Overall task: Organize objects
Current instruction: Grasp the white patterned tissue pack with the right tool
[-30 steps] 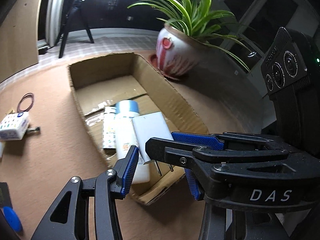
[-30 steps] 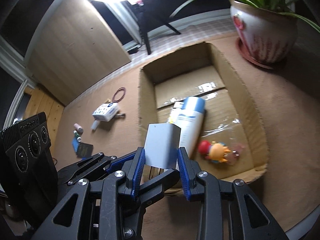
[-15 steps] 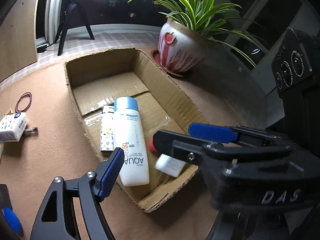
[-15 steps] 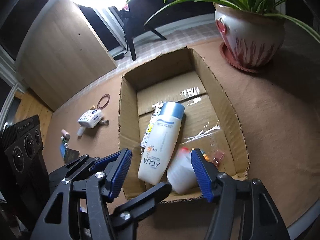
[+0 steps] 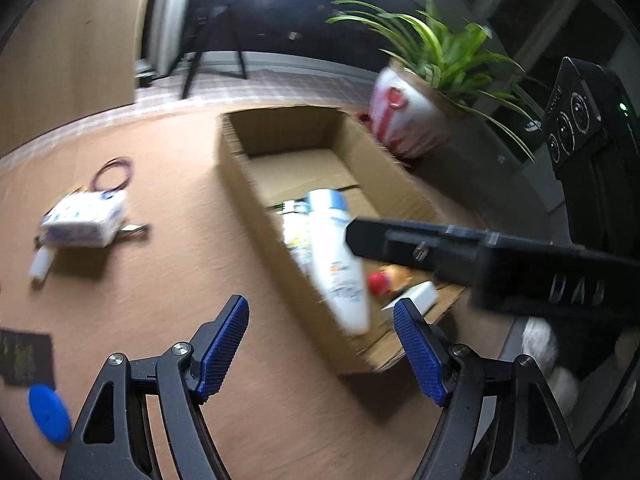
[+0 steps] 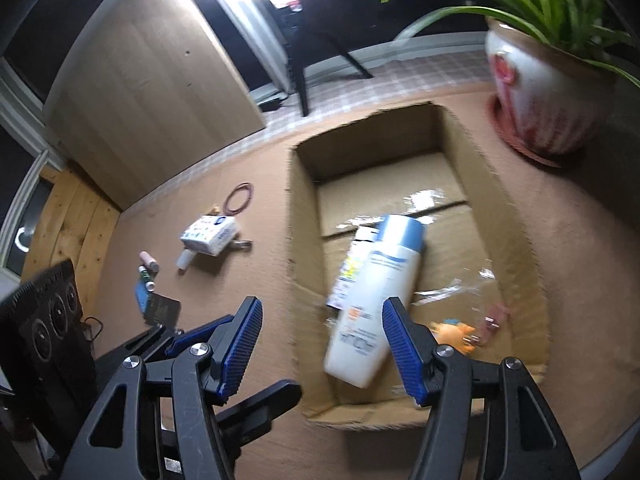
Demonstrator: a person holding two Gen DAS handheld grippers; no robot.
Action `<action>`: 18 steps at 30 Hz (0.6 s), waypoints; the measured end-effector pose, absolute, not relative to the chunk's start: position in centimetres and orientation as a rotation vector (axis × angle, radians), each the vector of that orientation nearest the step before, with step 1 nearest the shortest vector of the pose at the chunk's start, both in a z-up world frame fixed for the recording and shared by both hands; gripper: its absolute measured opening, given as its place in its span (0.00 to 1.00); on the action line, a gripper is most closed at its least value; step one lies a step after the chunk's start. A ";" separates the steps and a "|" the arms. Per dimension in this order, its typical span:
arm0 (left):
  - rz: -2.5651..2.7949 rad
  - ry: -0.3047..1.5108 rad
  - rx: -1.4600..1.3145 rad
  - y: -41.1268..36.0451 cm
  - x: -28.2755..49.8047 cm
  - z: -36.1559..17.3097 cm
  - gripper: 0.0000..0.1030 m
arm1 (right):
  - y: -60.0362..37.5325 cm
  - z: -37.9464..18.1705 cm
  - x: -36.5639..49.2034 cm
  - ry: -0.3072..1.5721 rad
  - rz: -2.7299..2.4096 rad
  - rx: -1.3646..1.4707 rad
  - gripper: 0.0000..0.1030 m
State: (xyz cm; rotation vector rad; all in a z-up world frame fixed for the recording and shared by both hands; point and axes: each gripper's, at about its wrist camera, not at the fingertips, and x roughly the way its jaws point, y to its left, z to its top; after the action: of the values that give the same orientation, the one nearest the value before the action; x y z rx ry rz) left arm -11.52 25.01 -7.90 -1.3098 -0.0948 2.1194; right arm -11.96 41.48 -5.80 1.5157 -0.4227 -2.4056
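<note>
While both claws hang empty, left gripper (image 5: pixel 320 344) and right gripper (image 6: pixel 322 350) spread wide, the white sunscreen bottle with blue cap (image 6: pixel 376 304) lies flat in the open brown cardboard box (image 6: pixel 516 216), lengthwise, cap pointing toward upper right of frame.

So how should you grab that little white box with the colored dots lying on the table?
Come from above and pinch the white box across its two long sides. It lies flat, low and narrow, with bare table beside most of it. Avoid the small tube touching one end.
</note>
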 end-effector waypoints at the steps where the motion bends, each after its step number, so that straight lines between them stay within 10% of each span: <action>1: 2.136 -0.102 -1.319 23.7 -11.4 -8.0 0.76 | 40.7 -5.8 -12.4 -0.421 -2.385 1.514 0.57; 18: 2.355 -0.259 -1.453 6.1 -8.0 -9.4 0.76 | 26.8 -8.0 -23.4 -0.353 -2.154 1.570 0.57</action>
State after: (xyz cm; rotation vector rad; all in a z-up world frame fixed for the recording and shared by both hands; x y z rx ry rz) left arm -8.01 6.08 -9.42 -1.4534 -0.2594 2.3552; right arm -23.39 26.83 -8.01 1.5698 -0.3526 -2.1538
